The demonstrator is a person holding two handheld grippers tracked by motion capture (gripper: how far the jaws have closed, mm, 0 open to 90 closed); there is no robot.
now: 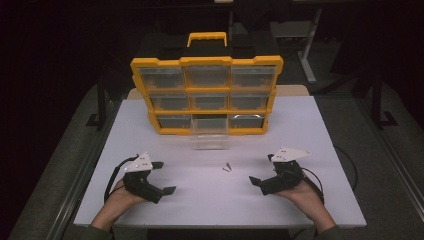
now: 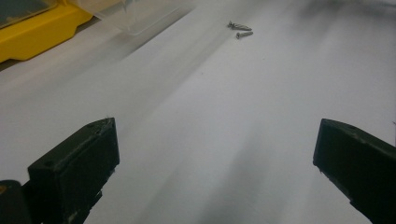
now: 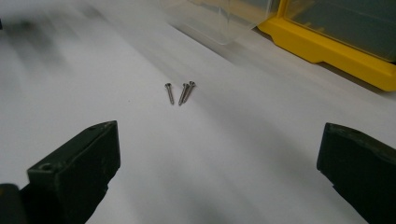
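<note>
Screws (image 1: 227, 168) lay mid-table between both grippers, just before the pulled-out clear drawer (image 1: 211, 135).
Right gripper (image 1: 261, 171) sat nearer; left gripper (image 1: 163, 177) farther. Both jaw pairs spread, empty; screw shafts ran roughly along the right gripper's line of reach.

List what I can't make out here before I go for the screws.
- Screws: high view, too small to count; the right gripper view shows three.
- Pulled-out clear drawer: contents unreadable in the high view; cut by the top edge in both gripper views.
- Organizer drawers: dim, contents hidden.
</note>
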